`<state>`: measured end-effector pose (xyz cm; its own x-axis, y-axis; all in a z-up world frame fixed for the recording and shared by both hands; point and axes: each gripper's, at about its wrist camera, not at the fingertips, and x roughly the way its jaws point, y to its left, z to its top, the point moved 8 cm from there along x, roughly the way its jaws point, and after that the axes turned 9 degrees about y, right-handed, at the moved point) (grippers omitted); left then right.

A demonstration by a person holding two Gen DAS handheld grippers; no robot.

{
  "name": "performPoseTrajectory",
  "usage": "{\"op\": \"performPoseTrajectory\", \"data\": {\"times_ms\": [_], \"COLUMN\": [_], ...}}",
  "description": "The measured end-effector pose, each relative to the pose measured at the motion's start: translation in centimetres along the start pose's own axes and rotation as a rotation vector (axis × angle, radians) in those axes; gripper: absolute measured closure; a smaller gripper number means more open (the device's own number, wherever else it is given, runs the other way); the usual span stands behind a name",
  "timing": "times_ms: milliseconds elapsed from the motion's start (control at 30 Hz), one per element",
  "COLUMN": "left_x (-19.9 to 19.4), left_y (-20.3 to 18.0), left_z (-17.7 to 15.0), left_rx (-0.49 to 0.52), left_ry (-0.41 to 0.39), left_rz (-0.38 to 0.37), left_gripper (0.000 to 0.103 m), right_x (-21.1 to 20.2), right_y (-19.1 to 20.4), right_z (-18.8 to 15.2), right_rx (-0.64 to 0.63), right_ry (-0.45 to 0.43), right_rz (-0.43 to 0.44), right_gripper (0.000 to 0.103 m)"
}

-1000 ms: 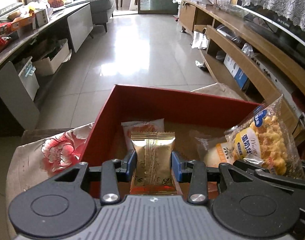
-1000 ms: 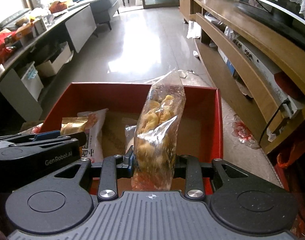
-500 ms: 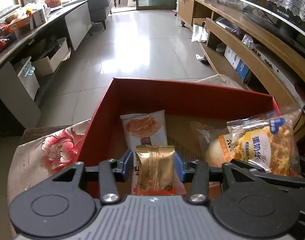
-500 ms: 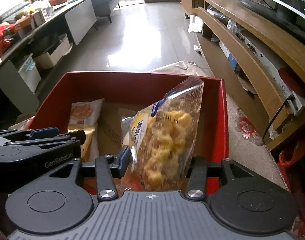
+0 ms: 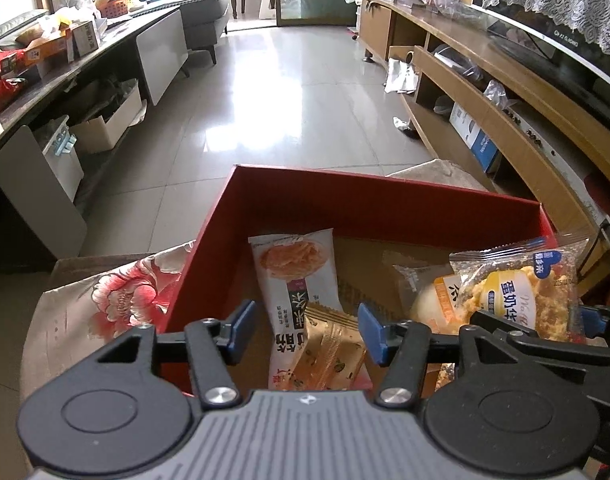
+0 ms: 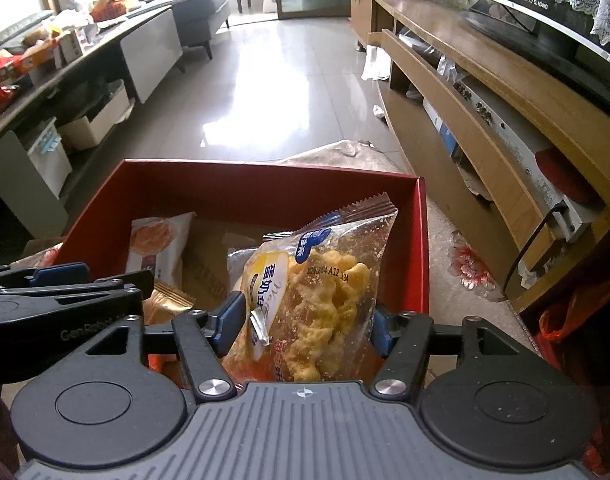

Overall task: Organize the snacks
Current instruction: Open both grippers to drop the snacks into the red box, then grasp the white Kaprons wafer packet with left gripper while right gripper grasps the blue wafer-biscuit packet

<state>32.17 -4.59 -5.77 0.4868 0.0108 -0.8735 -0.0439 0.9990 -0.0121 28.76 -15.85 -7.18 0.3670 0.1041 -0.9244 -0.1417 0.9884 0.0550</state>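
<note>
A red box (image 5: 385,204) holds several snacks; it also shows in the right wrist view (image 6: 265,184). My left gripper (image 5: 305,330) is open over the box. A gold packet (image 5: 329,354) lies loose below it, on a white and orange packet (image 5: 297,272). My right gripper (image 6: 305,320) is open wide around a clear bag of yellow waffle snacks (image 6: 313,304), which rests in the box. That bag also shows in the left wrist view (image 5: 521,292), beside a clear bun packet (image 5: 425,300).
The box sits on a floral cloth (image 5: 117,300). A wooden TV stand (image 6: 505,92) runs along the right. A grey counter with boxes (image 5: 65,64) runs along the left. Shiny tiled floor (image 5: 289,100) lies ahead.
Both grippers lowered their snacks into the box and opened. The gold packet dropped from the left gripper. The waffle bag tipped over and sits loose between the right fingers.
</note>
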Motion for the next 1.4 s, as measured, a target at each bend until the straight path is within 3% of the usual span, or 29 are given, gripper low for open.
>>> {"op": "performPoseTrajectory", "data": {"times_ms": [400, 767, 1133, 1400], "left_x": [-2.4, -5.9, -6.3, -5.9], "left_y": [1.1, 3.9, 6.9, 8.5], "left_z": [-0.8, -4.8, -11.4, -17.9], "left_rx": [-0.012, -0.005, -0.034, -0.122], "left_ry": [-0.025, -0.031, 0.084, 0.232], "left_rz": [-0.030, -0.045, -0.086, -0.156], "left_gripper": [0.036, 0.032, 0.032, 0.032], "right_x": [-2.0, -4.6, -5.8, -5.5], "right_y": [0.6, 2.2, 4.7, 7.7], "right_z": [-0.6, -3.2, -6.9, -9.1], "right_rx": [-0.016, -0.055, -0.104, -0.205], "right_ry": [-0.032, -0.052, -0.023, 0.023], "right_rz": [-0.016, -0.009, 0.014, 0.041], "right_gripper": [0.031, 0.029, 0.028, 0.027]}}
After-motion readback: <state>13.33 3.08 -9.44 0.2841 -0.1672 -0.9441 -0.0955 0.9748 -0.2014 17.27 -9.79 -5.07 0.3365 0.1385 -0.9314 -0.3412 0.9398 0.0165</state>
